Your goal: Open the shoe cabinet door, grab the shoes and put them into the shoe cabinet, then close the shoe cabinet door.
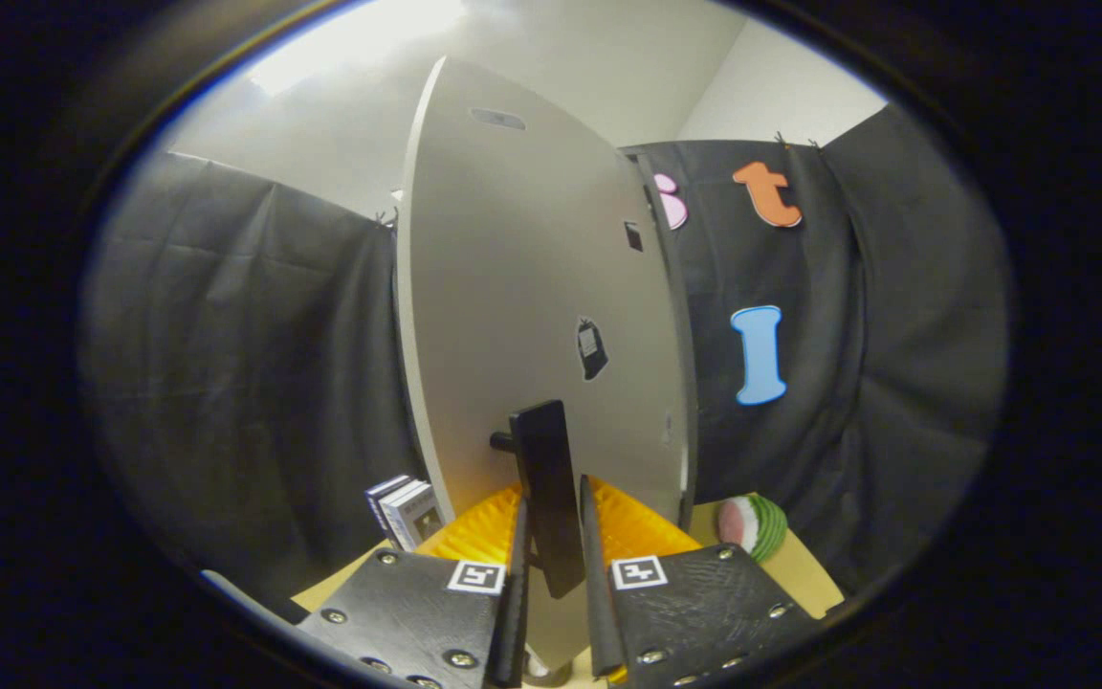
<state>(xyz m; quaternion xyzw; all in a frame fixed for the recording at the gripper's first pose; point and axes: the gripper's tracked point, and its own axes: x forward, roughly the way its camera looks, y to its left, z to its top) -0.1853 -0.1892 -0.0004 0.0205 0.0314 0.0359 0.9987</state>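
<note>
Gripper point(551, 565) straddled the dark bar handle point(547, 493) of the cabinet door point(522, 306); fingers point(518, 574) close on either side of the handle, contact too unclear to call clamped. Door stood edge-on just ahead, swung out, pale face blocking whatever lay behind it. Cabinet body and shoes hidden. Small dark marks on the door face, too small to make out. Stack of small boxes point(405, 512) partly cut off at the door's left foot. Striped round object point(752, 524) half hidden, right, on the tan floor point(804, 574).
</note>
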